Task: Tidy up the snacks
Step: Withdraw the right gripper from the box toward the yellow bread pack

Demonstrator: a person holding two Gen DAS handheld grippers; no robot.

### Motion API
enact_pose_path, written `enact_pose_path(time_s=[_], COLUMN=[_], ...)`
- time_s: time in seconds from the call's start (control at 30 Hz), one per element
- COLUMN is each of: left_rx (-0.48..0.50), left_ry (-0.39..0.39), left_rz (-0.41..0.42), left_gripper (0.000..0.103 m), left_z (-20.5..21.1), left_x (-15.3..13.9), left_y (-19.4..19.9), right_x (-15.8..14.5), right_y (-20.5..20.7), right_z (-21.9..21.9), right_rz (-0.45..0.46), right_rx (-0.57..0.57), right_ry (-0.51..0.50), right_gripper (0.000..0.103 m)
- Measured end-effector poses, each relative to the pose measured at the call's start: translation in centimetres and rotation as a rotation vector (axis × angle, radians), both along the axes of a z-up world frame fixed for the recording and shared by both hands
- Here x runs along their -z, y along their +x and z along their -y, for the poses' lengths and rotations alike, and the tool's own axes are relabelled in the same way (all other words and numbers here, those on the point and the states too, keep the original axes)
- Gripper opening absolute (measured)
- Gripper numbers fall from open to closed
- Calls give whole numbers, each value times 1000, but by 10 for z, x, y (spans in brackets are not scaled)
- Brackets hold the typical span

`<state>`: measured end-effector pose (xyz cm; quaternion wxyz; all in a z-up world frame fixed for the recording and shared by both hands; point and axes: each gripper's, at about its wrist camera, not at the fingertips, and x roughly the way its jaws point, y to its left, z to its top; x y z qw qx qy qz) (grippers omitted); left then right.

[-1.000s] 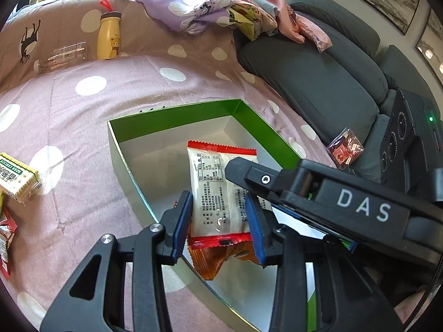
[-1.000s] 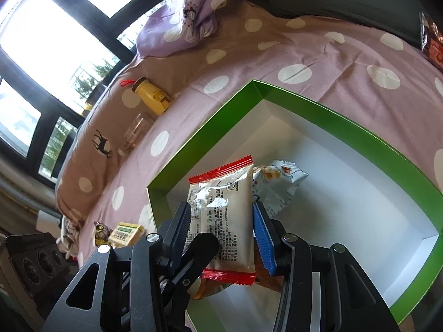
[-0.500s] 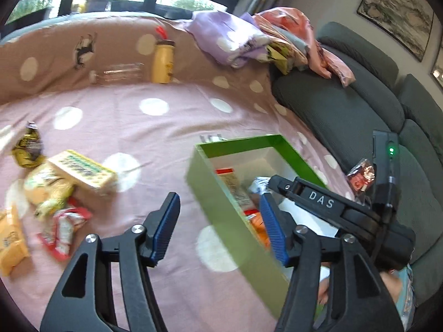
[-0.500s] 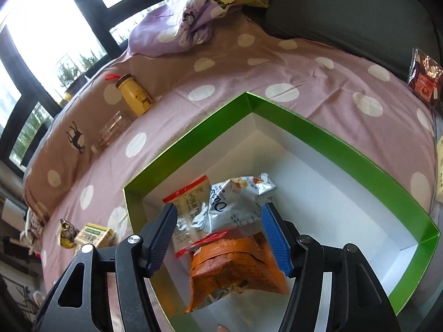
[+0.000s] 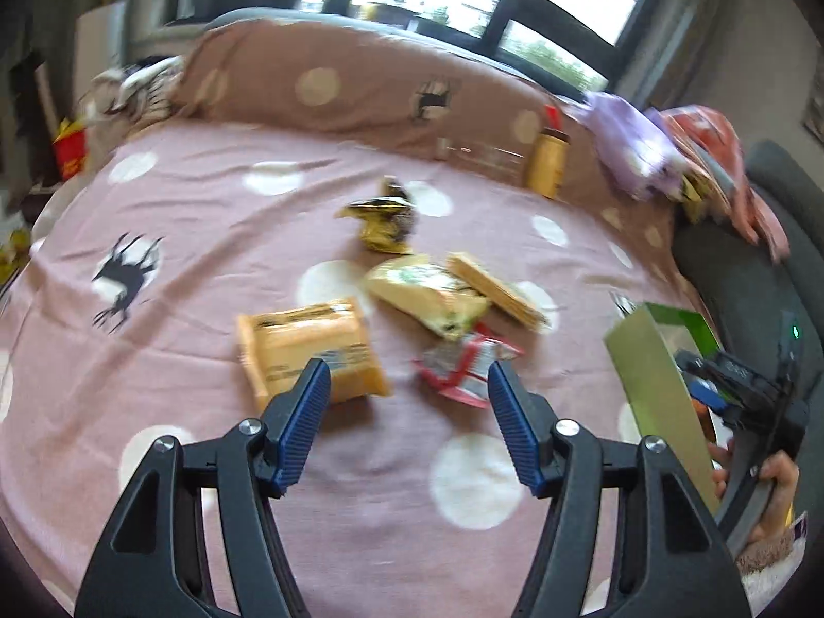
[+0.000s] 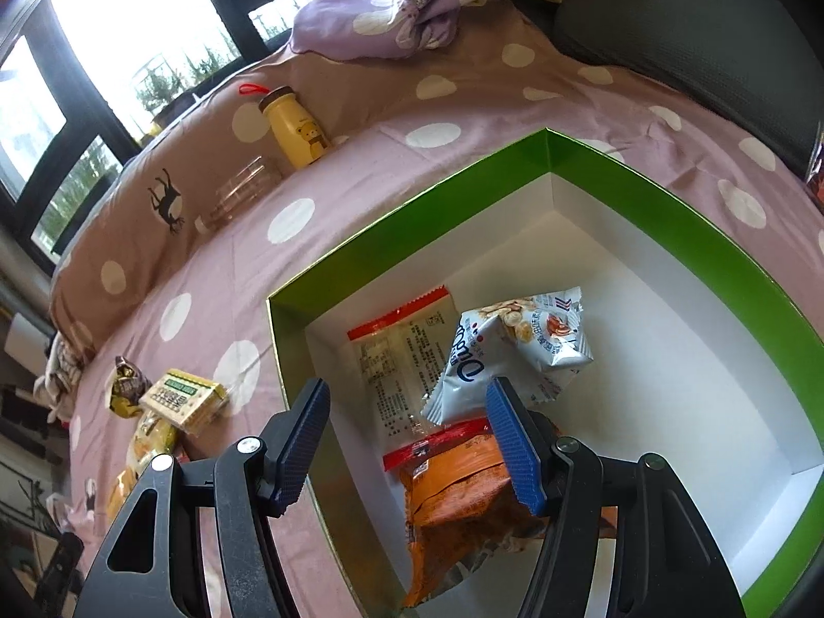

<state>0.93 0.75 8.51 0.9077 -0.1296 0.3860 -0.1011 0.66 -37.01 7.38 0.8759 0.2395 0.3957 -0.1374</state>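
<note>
L gripper (image 5: 404, 422): jaws spread, having just been opening, nothing between them. It hangs over bare pink dotted sheet (image 5: 206, 237). Just past its tips lie loose snacks: orange-yellow cracker pack (image 5: 309, 355) by the L finger, red-white pack (image 5: 463, 365) by the R finger. Beyond those, a pale green-yellow bag (image 5: 427, 293) touching a flat cracker box (image 5: 494, 288), then a gold-black wrapper (image 5: 383, 221) further off. Yellow bottle (image 5: 548, 165) stands upright near the back bolster, clear bottle (image 5: 479, 154) lying beside it. L view is motion-blurred.

R gripper (image 6: 407, 438): jaws spread too, opened within the last sec, pads touching nothing. It hovers over the near-L corner of the green box (image 6: 669, 216), which sits on the sheet at the far right edge of the L view, well apart from the loose snacks. Inside box, all near that corner: clear pack w/ red ends (image 6: 407, 355) flat on the white floor, silver-white bag (image 6: 510, 345) overlapping its R side, orange bag (image 6: 463, 504) nearest the gripper, partly under the R finger.

A hand (image 5: 772, 489) grips the R tool's handle, seen from the L view.
</note>
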Motion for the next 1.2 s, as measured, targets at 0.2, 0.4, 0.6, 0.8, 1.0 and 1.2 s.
enact_pose_path(time_s=[0.2,0.4,0.6,0.8,1.0,1.2], left_rx=[-84,-86,-80,-78,-73,-77], left_ry=[-20,-24,-15,-9,9,20], left_rz=[-26,-44,-47,-53,-64,-83], left_gripper=[64,64,64,64,64,64], left_z=[-26,-32,-31,-31,-30,-30], left_x=[4,8,8,10,13,17], left_y=[8,8,8,9,11,14], right_x=[-8,-13,-12,-13,-14,-28], right_y=[5,8,16,18,19,9], right_z=[-26,-50,-76,-99,-109,-123], right_rz=[-5,10,17,18,22,79], right_rx=[34,-1,-83,-131,-155,-212], right_ry=[-190,-305,-305,-367,-391,-408], right_gripper=[64,64,64,64,64,67])
